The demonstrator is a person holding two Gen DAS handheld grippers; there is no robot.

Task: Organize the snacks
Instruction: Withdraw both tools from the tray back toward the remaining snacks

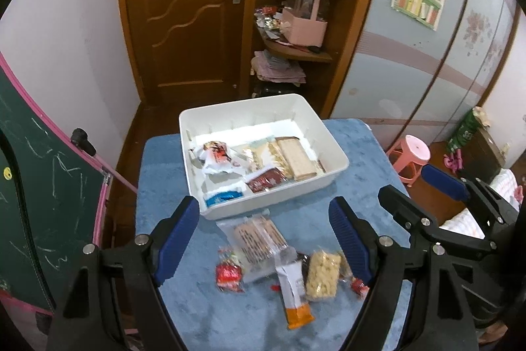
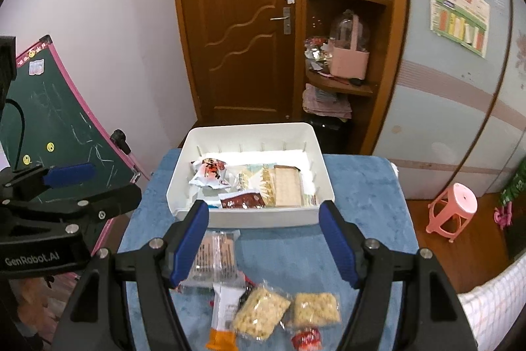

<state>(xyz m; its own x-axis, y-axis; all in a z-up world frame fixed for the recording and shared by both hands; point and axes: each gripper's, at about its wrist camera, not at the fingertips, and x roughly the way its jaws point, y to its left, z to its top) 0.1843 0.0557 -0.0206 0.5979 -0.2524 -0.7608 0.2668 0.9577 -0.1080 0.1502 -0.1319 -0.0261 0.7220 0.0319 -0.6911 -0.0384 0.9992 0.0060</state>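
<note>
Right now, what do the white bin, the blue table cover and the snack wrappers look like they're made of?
White bin: likely rigid plastic; smooth, slightly glossy, with moulded slots.
Blue table cover: soft fabric, maybe velvety; matte, mottled nap.
Puffed-rice snack wrapper: clear plastic film; contents show through, with glints.

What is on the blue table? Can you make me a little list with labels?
table: blue cloth top
bin: white bin at the far end, several snack packets inside
in the bin: red-and-white packet, dark red packet, long cracker pack
loose on the cloth: clear cracker pack, white-and-orange stick packet, two puffed rice bars, small red candy
left gripper: open, empty
right gripper: open, empty
</note>
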